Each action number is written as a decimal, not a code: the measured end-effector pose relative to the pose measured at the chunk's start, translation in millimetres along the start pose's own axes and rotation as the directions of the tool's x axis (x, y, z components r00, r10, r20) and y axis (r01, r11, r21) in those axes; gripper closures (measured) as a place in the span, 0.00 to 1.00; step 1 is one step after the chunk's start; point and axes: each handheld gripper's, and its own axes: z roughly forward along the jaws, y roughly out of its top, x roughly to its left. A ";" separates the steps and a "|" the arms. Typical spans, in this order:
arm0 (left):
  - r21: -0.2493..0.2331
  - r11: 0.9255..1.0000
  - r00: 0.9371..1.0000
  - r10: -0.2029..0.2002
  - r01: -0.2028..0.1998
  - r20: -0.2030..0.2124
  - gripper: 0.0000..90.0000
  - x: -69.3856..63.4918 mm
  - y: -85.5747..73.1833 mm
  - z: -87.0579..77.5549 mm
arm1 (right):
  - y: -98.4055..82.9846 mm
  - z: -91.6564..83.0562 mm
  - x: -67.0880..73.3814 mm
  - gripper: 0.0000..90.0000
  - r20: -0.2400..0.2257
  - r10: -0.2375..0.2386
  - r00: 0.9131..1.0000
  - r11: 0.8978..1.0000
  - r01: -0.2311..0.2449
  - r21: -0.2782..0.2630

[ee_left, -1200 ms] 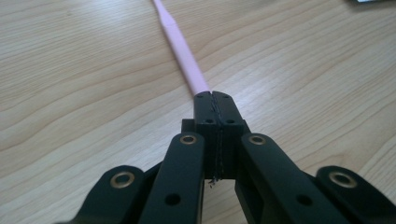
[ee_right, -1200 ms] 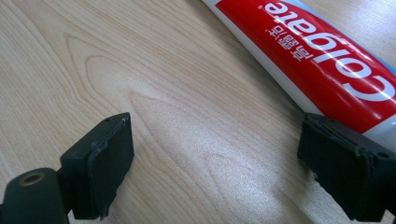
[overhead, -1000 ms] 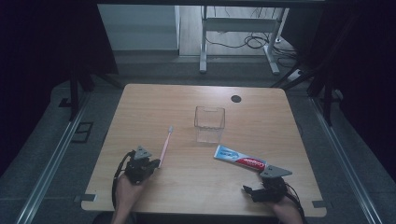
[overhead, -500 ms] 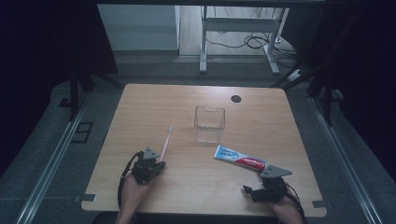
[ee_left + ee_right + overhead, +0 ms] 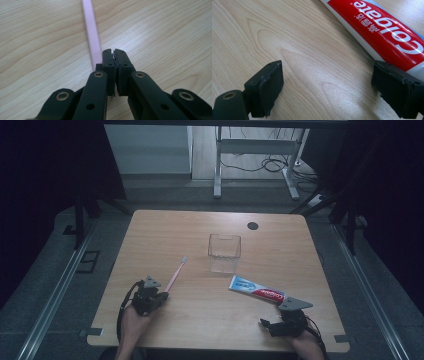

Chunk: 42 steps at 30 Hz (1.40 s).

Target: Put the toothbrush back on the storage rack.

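Two grippers low near table edge. Left gripper – jaws together, empty, at near end of toothbrush, which lies left of cup. Right gripper – jaws apart beside toothpaste, right-front of cup. Open left jaws, straddle handle, then clamp.

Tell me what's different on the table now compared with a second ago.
The left gripper has drawn back toward the near edge, off the handle end of the pink toothbrush; its jaws stand shut with the brush beside them, not between. The toothbrush looks where it was. The right gripper, open, the toothpaste tube and the clear cup have not moved.
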 end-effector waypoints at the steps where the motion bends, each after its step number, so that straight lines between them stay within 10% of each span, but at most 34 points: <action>1: 0.000 1.000 1.000 -0.005 0.005 0.001 0.97 2.1 -0.8 -0.9 | 0.0 0.0 0.0 0.12 0.000 0.000 1.000 1.000 0.000 0.000; 15: 0.041 0.999 0.998 0.011 -0.008 -0.056 0.96 25.5 -3.9 -8.7 | 0.0 0.0 0.0 0.12 0.000 0.001 1.000 1.000 -0.001 0.000; 29: 0.074 0.997 1.000 0.031 -0.031 -0.003 0.89 31.6 6.8 -16.3 | 0.0 0.0 0.0 0.12 0.000 0.000 1.000 1.000 0.000 0.000; 42: 0.221 0.971 0.995 0.095 -0.093 0.003 0.75 44.4 43.4 1.6 | 0.0 0.0 0.0 0.12 0.000 0.002 1.000 1.000 -0.002 0.000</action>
